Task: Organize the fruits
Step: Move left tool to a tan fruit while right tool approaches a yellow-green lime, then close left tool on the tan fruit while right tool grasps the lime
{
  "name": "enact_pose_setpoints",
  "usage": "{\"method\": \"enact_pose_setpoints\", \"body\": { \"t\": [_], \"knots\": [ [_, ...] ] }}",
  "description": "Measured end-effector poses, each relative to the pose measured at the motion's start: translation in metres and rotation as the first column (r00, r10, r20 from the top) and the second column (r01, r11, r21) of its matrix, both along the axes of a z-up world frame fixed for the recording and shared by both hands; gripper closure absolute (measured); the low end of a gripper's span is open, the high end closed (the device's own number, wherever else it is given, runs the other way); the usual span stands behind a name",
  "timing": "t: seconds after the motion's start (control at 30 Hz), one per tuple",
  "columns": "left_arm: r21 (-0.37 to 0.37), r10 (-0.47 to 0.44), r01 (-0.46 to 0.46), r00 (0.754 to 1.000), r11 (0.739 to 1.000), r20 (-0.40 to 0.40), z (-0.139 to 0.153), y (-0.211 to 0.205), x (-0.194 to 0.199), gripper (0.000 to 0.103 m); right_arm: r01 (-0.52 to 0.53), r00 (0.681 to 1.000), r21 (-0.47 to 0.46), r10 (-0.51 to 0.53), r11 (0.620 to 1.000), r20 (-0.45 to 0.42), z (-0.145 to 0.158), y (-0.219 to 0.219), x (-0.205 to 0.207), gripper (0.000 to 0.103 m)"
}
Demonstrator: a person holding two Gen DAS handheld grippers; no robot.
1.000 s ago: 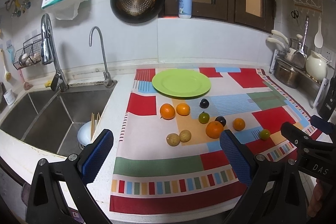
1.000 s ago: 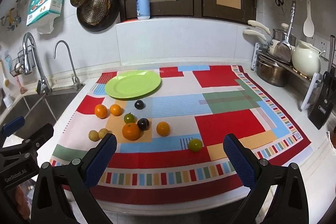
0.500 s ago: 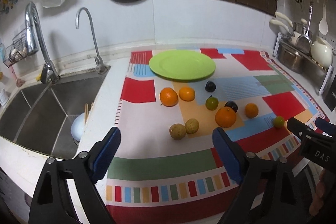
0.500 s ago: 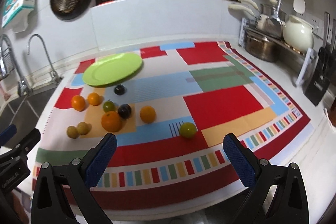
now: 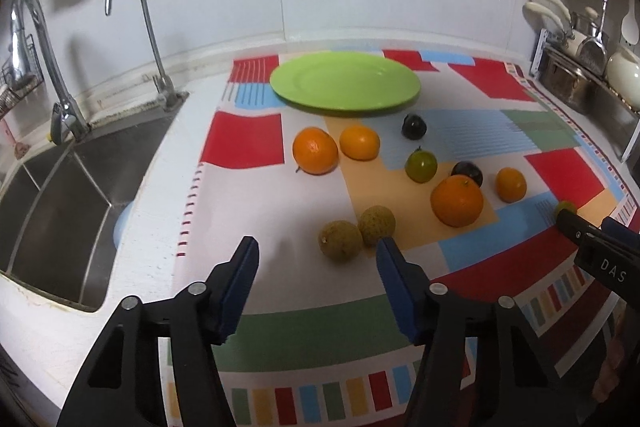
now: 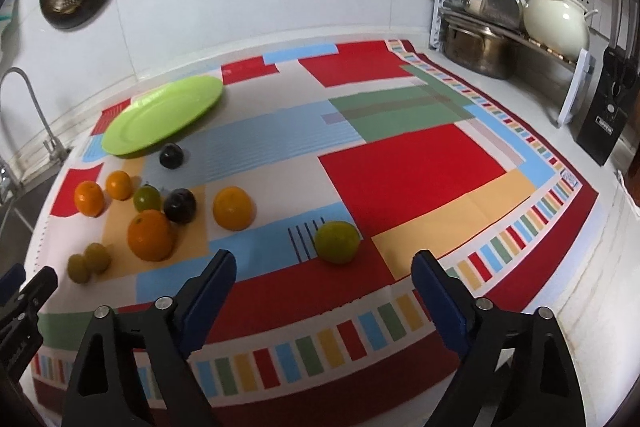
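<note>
Several fruits lie on a patchwork cloth [image 5: 248, 147] in front of an empty green plate [image 5: 345, 83]: oranges, dark plums, green fruits. Two brownish-yellow round fruits [image 5: 340, 239] sit just beyond my left gripper [image 5: 316, 255], whose jaws are closing with nothing pressed between the blue pads. In the right wrist view a yellow-green fruit [image 6: 337, 241] lies just ahead of my right gripper [image 6: 324, 271]; its jaws are closing too and stand wide, touching nothing. The large orange [image 6: 150, 235] and the plate [image 6: 162, 115] are to its left.
A steel sink [image 5: 60, 195] with two taps lies left of the cloth. A rack with pots and a cream kettle [image 6: 556, 15] stands at the back right, beside a knife block [image 6: 604, 115]. A pan and strainer hang on the wall.
Both grippers have dropped and moved in toward the fruit, which looks larger now. The left jaws have narrowed a lot, the right jaws a little.
</note>
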State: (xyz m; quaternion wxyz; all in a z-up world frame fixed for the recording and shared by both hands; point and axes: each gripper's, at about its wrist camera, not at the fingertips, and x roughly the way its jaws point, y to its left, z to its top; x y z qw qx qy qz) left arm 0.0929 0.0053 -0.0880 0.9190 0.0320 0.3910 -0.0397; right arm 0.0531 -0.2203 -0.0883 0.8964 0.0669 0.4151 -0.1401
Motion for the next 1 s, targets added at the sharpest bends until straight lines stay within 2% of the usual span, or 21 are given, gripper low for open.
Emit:
{"method": "enact_pose_setpoints", "body": {
  "t": [0.67,0.77,0.83,1.0],
  "knots": [
    [-0.031,-0.003,0.001,0.999,1.0,-0.046,-0.016,-0.006,0.021,0.062,-0.011,0.999,-0.026,0.009,1.0,-0.052,-0.022,-0.013,0.023,0.048],
    [-0.043,0.001,-0.003,0.999,0.999,-0.044,-0.016,-0.006,0.023,0.067,-0.015,0.998,-0.021,0.014,1.0,-0.054,-0.023,-0.014,0.027,0.053],
    [-0.043,-0.002,0.001,0.999,0.999,-0.038,-0.016,-0.007,0.023,0.071,-0.019,0.998,-0.018,0.018,1.0,-0.057,-0.025,-0.015,0.028,0.061],
    [-0.06,-0.012,0.009,0.999,0.998,-0.044,-0.018,-0.007,0.026,0.073,-0.041,0.997,-0.017,0.04,0.999,-0.061,-0.026,-0.014,0.028,0.072]
  ]
}}
